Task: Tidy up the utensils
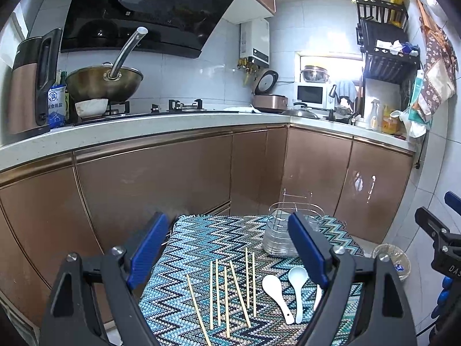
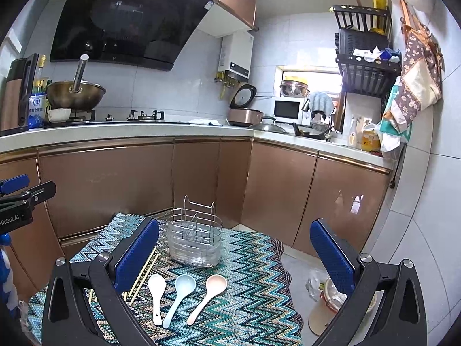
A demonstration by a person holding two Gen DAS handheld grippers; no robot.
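Several wooden chopsticks (image 1: 226, 288) lie side by side on a zigzag-patterned mat (image 1: 201, 239). To their right lie a white spoon (image 1: 275, 289) and a pale blue spoon (image 1: 298, 282). The right wrist view shows the white spoon (image 2: 157, 291), the blue spoon (image 2: 181, 288) and a pink spoon (image 2: 210, 291) in a row. A clear utensil holder with a wire frame (image 2: 194, 238) stands behind them; it also shows in the left wrist view (image 1: 281, 232). My left gripper (image 1: 230, 248) is open above the chopsticks. My right gripper (image 2: 234, 252) is open above the spoons. Both are empty.
Brown cabinet doors (image 1: 144, 190) and a white counter (image 1: 144, 132) with a wok (image 1: 105, 82) stand behind the mat. A bin with rubbish (image 2: 334, 294) sits on the floor to the right. The mat's right edge (image 2: 288, 274) drops off to the tiled floor.
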